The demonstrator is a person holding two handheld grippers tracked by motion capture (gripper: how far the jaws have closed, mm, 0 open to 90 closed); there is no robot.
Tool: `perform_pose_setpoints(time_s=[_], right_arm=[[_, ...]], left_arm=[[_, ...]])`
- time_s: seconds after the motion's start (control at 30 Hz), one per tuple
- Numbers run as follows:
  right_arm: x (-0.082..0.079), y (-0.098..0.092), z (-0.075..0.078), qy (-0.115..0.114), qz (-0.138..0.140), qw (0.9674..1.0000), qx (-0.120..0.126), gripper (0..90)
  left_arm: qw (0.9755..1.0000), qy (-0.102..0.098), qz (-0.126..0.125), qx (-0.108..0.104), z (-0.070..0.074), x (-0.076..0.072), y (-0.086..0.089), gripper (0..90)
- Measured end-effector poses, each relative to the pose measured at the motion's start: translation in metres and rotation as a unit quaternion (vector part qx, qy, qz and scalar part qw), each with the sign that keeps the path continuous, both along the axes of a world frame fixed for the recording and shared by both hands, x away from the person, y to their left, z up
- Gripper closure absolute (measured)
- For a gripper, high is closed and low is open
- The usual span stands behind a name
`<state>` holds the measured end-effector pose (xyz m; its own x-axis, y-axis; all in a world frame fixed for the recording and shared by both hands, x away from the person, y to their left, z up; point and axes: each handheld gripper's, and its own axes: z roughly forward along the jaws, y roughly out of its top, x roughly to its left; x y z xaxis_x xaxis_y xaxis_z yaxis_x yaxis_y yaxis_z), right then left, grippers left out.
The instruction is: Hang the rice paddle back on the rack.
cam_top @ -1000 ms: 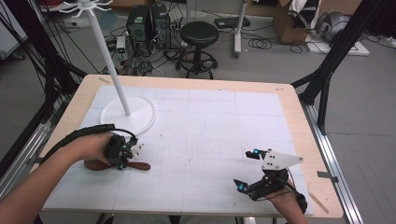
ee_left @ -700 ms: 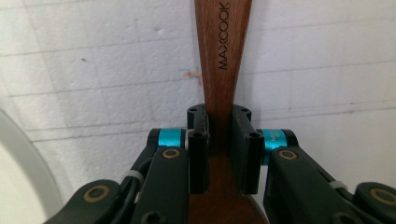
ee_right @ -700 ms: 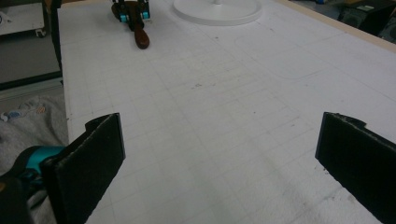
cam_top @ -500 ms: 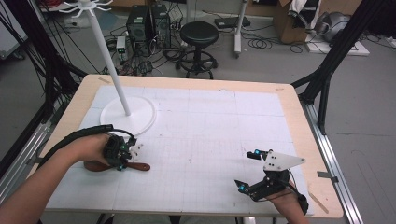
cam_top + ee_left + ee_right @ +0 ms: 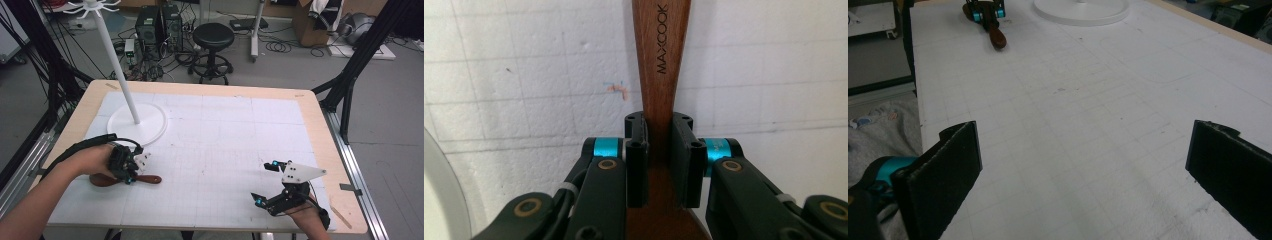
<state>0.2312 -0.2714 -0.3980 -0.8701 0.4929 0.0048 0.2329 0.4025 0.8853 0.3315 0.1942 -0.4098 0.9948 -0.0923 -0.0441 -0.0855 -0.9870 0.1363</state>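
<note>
counter (image 5: 240, 145) carries a white stand base (image 5: 137, 124) by its far left corner and, near the left edge, a wooden spoon (image 5: 145, 178) lying flat with its long axis across the counter. left gripper (image 5: 659, 145) has its fingers clamped on the handle's neck; right gripper (image 5: 267, 184), fingers wide and holding nothing, sits well apart by the near right corner.

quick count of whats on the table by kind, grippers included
wooden spoon: 1
white stand: 1
hand-held grippers: 2, the left hand-held gripper shut on the spoon's handle, the right hand-held gripper open over the table
total: 4
</note>
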Motion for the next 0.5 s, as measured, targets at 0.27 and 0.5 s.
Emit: perform_pose_setpoints(time_s=[0.27,0.5], right_arm=[[0.0,-0.001,-0.001,0.001,-0.001,1.0,0.002,0.2],[-0.001,0.0,-0.001,0.004,0.001,1.0,0.001,0.2]], left_arm=[[0.9995,-0.008,0.012,-0.029,0.009,-0.001,0.004,78.3],[0.9981,-0.006,0.023,-0.057,0.014,0.0,0.013,78.3]])
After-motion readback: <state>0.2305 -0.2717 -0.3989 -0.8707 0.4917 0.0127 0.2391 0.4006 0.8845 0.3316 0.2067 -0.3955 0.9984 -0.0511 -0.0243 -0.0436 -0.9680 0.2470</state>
